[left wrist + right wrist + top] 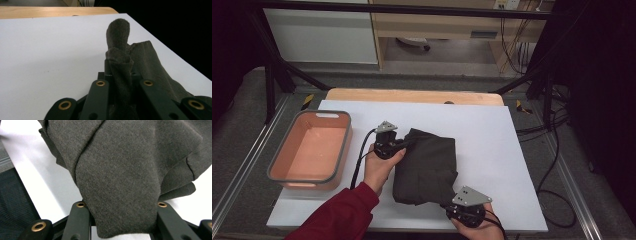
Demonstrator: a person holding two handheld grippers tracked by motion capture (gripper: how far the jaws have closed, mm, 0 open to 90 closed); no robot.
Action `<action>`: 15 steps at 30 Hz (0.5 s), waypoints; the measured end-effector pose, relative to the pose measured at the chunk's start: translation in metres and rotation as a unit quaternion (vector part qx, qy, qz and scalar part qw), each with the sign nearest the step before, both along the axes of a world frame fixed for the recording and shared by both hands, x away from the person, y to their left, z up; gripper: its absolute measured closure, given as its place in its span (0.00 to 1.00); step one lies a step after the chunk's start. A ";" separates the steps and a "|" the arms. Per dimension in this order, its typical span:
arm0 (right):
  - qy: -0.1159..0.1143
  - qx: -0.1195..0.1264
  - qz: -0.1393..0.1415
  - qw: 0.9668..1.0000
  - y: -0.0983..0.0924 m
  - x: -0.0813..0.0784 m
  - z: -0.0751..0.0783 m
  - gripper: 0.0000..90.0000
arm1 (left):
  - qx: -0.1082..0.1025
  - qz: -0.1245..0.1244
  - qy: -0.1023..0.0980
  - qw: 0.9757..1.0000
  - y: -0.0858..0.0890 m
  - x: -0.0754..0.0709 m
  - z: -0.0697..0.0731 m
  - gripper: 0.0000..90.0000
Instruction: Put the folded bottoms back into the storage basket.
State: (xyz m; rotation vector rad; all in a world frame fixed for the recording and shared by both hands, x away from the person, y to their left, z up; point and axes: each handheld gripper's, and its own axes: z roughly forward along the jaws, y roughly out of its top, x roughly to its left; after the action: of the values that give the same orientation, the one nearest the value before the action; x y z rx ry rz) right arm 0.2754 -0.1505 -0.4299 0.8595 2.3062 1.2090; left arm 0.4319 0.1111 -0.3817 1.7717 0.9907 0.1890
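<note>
our right tongs [451, 206] pinch the near corner of the dark grey folded cloth [427, 165] on the white counter [492, 150]; left tongs [404, 143] clamp its far edge. soft, limp; corners suit gripping.

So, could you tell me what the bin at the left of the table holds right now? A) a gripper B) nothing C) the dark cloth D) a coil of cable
B: the high view shows the bin with a bare floor, while the cloth lies on the white table, pinched by the left claw and the right claw.
</note>
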 end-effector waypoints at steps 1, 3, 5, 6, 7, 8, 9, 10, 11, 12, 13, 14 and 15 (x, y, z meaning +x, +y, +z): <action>0.000 0.004 -0.002 1.000 0.001 0.000 0.002 0.72 | 0.000 0.001 0.000 1.000 0.000 0.000 0.001 0.93; -0.001 0.003 -0.002 1.000 0.001 0.001 0.003 0.72 | 0.003 -0.001 -0.003 1.000 0.000 0.001 0.005 0.93; 0.000 0.005 -0.001 1.000 0.002 0.001 0.005 0.72 | 0.003 -0.001 -0.003 1.000 0.000 0.002 0.006 0.93; 0.001 0.006 -0.002 1.000 0.002 0.001 0.006 0.72 | 0.005 -0.002 -0.004 1.000 0.000 0.002 0.008 0.93; 0.001 0.008 -0.001 1.000 0.003 0.001 0.008 0.72 | 0.004 -0.002 -0.005 1.000 0.000 0.002 0.010 0.93; 0.001 0.008 -0.001 1.000 0.003 0.001 0.008 0.72 | 0.003 -0.003 -0.007 1.000 0.001 0.002 0.012 0.93; 0.001 0.009 -0.001 1.000 0.004 0.002 0.009 0.72 | 0.000 -0.004 -0.009 1.000 0.002 0.003 0.014 0.93; -0.001 0.007 -0.005 1.000 0.007 0.002 0.011 0.72 | 0.000 -0.006 -0.011 1.000 0.003 0.003 0.016 0.93; -0.002 0.008 -0.006 1.000 0.008 0.002 0.012 0.72 | -0.001 -0.006 -0.013 1.000 0.004 0.003 0.018 0.93; -0.002 0.009 -0.005 1.000 0.009 0.003 0.013 0.72 | 0.000 -0.007 -0.014 1.000 0.005 0.003 0.020 0.93; 0.000 0.010 -0.005 1.000 0.010 0.003 0.014 0.72 | -0.001 -0.007 -0.014 1.000 0.006 0.003 0.021 0.93; 0.000 0.010 -0.005 1.000 0.010 0.003 0.014 0.72 | 0.000 -0.006 -0.014 1.000 0.008 0.004 0.023 0.93; -0.001 0.010 -0.001 1.000 0.013 0.005 0.017 0.72 | -0.002 -0.004 -0.015 1.000 0.009 0.003 0.024 0.93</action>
State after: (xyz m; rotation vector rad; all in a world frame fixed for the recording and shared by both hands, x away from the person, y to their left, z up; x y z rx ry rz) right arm 0.2800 -0.1376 -0.4133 0.8669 2.2959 1.2333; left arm 0.4354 0.1204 -0.3580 1.7647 0.9617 0.2070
